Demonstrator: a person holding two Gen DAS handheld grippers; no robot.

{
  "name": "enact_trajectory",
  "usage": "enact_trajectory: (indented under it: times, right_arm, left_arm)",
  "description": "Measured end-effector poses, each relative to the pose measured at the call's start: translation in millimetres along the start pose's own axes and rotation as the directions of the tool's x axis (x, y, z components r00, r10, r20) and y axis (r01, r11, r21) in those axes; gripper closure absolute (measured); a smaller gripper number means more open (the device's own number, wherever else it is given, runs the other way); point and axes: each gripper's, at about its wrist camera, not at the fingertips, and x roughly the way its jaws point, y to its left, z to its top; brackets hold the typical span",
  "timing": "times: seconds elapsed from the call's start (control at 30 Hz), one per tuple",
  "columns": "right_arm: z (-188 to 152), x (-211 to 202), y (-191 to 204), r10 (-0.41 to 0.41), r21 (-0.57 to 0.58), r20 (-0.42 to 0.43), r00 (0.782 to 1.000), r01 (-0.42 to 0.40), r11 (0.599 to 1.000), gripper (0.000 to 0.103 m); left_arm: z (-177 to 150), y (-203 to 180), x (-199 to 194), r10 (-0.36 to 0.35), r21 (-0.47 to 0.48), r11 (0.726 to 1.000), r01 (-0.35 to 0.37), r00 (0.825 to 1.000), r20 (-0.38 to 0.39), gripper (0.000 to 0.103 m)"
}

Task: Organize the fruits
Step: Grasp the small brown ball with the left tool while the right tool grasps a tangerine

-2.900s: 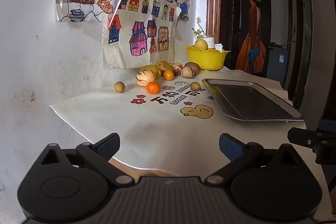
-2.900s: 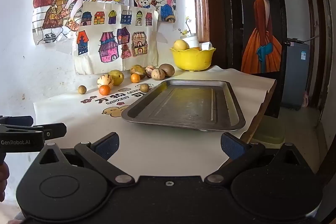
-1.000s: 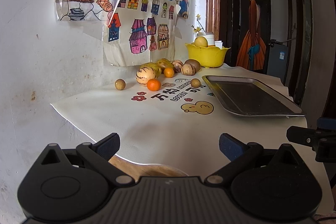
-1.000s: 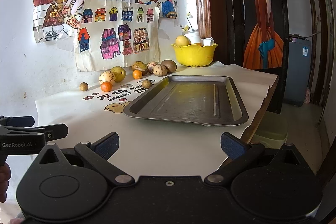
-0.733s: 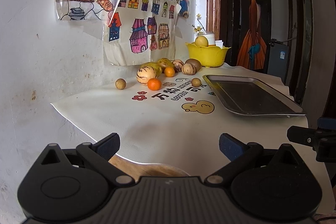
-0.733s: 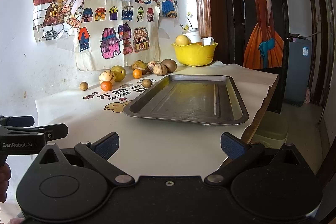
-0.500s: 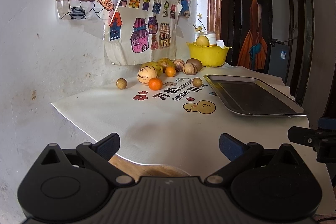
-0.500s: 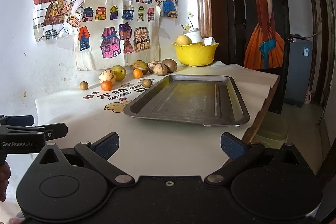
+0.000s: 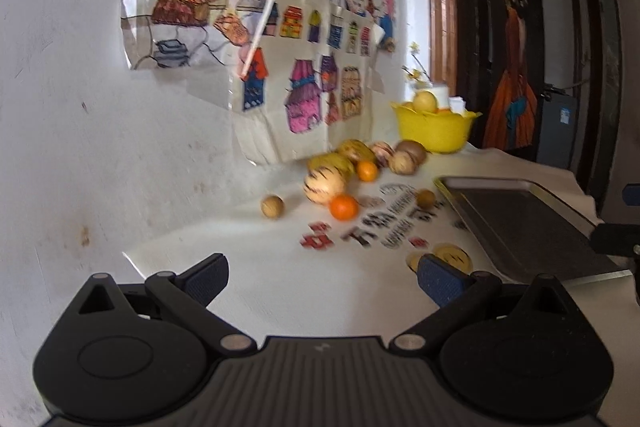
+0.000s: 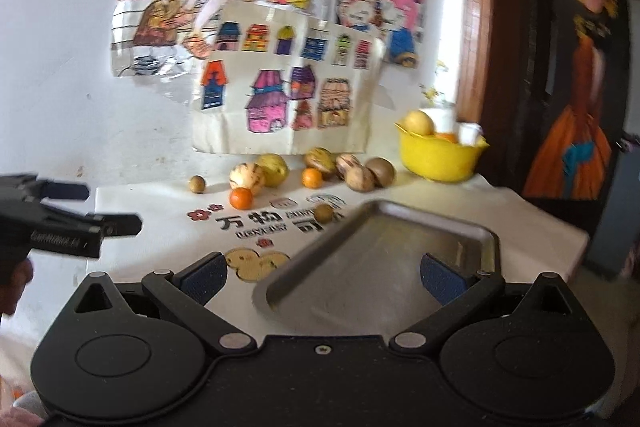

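Several fruits lie by the back wall on the white cloth: a striped melon (image 9: 323,185), an orange (image 9: 343,207), a small brown ball fruit (image 9: 272,206), another orange (image 9: 367,171) and brown fruits (image 9: 404,157). A metal tray (image 9: 516,223) lies on the right. My left gripper (image 9: 322,277) is open and empty, above the cloth's near part, well short of the fruits. My right gripper (image 10: 322,277) is open and empty above the near end of the tray (image 10: 384,259). The right wrist view shows the same fruits, with the melon (image 10: 247,177) and orange (image 10: 241,198).
A yellow bowl (image 9: 434,131) holding fruit and white cups stands at the back right. Children's drawings (image 9: 280,39) hang on the white wall. A lone small fruit (image 10: 323,213) lies next to the tray's far left edge. A dark doorway is on the right.
Both grippers have moved forward over the table toward the fruits and tray; the views are motion-blurred. Both stay open and empty.
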Motion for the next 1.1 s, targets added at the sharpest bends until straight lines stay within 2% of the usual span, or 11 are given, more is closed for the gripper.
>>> enact_trajectory:
  times: [0.2,0.37,0.53,0.63,0.77,0.87,1.0,1.1]
  right_arm:
    - [22,27,8,0.072,-0.095,-0.025,0.997,-0.074,0.993,0.0]
    - [41,53,16,0.137,-0.145,-0.059,0.989,-0.144,0.979,0.0]
    - [70,81,20,0.225,-0.178,-0.109,0.968,-0.241,0.954,0.0]
    - [82,104,19,0.29,-0.155,-0.144,0.946,-0.311,0.938,0.0]
    - [85,138,28,0.307,-0.221,-0.175,0.936,-0.341,0.914,0.001]
    - [83,168,33,0.305,-0.252,-0.217,0.927,-0.355,0.9,0.007]
    - [80,200,37,0.305,-0.263,-0.24,0.922,-0.364,0.893,0.013]
    - [77,216,38,0.314,-0.248,-0.257,0.914,-0.376,0.893,0.015]
  left_arm:
    - [21,15,30,0.023,-0.005,1.0,-0.023,0.999,-0.026,0.0]
    - [40,29,61,0.05,-0.014,0.999,-0.051,0.996,-0.08,0.0]
    - [58,48,91,0.005,-0.03,0.999,-0.01,0.988,-0.155,0.0]
    - [65,56,105,0.018,0.001,1.0,-0.018,0.986,-0.164,0.0]
    - [67,60,126,0.024,0.018,1.0,-0.021,0.978,-0.205,0.0]
    - [66,65,140,0.022,-0.002,1.0,-0.023,0.974,-0.227,0.001]
    - [65,67,152,0.011,-0.016,1.0,-0.015,0.971,-0.238,0.001]
    - [64,66,157,0.003,0.015,1.0,0.001,0.972,-0.236,0.005]
